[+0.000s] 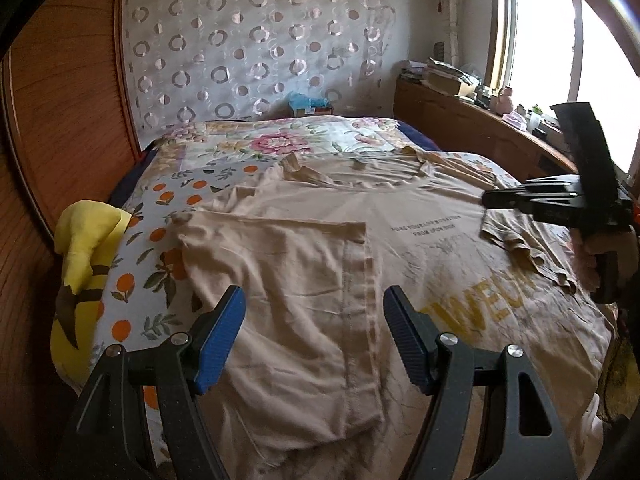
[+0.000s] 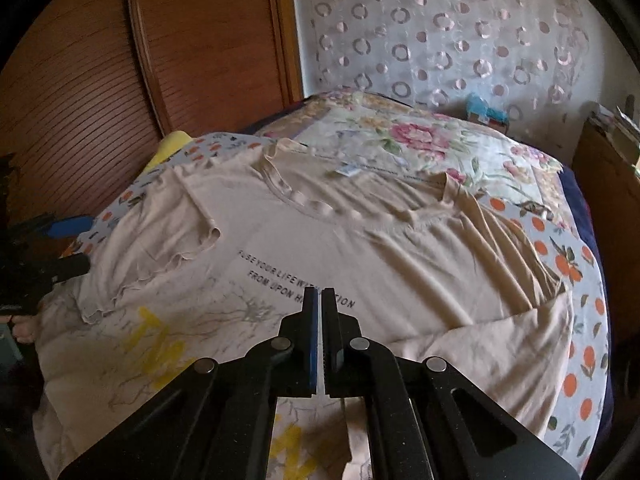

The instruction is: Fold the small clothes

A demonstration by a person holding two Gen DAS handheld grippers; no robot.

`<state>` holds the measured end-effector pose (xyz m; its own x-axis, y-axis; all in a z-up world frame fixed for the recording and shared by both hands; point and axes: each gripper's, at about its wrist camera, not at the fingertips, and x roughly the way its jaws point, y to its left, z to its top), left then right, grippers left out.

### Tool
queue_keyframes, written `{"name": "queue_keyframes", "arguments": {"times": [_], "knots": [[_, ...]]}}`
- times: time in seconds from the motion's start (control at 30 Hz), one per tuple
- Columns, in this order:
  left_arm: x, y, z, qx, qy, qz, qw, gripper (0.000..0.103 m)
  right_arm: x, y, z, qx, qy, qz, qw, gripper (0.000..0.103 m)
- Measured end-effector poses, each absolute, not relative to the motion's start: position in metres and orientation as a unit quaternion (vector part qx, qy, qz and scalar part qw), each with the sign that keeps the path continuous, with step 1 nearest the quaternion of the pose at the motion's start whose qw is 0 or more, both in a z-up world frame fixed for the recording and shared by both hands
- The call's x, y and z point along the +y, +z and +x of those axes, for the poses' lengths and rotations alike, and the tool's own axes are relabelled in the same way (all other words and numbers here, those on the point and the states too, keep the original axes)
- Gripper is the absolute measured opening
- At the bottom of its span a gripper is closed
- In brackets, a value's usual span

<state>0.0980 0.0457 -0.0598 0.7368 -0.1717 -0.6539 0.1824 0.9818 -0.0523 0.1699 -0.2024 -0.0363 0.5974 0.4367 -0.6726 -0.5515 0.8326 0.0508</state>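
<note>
Left wrist cam first: the left gripper (image 1: 314, 336) has its blue ribbed pads spread wide apart with nothing between them, hovering just above the beige t-shirt (image 1: 400, 248). The shirt is soft, thin jersey, crinkled all over, lying flat on the bed right under and ahead of the fingers. One side of it is folded over the body, a smooth panel with a stitched hem running straight away between the two pads. Further ahead there's small black lettering, and to the right big cracked yellow letters. Off to the left sits a yellow plush toy (image 1: 86, 256) on the orange-print bedsheet (image 1: 160, 236). Far right, the right gripper (image 1: 490, 199) shows side-on above a ruffled sleeve (image 1: 528, 248).

Right wrist cam: here the right gripper (image 2: 319, 300) has its fingers pressed nearly together, only a thin sliver of light between them, nothing pinched that I can make out. This view shows the ribbed neckline (image 2: 304, 200) and a small label beyond it, which the other cam barely catches. The sleeve with the wavy lettuce edge lies ahead-left. The floral quilt (image 2: 400, 136) is beyond the collar.
</note>
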Motion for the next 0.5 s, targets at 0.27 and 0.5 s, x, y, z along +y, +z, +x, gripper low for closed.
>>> {"name": "queue_keyframes", "arguments": {"times": [0.27, 0.5], "knots": [[0.073, -0.072, 0.142, 0.378, -0.075, 0.010, 0.923, 0.064, -0.245, -0.043, 0.171, 0.353, 0.207, -0.095, 0.908, 0.058], [0.105, -0.085, 0.184, 0.405, -0.039, 0.004, 0.913, 0.058, -0.315, -0.062, 0.184, 0.371, 0.130, -0.059, 0.918, 0.059]]}}
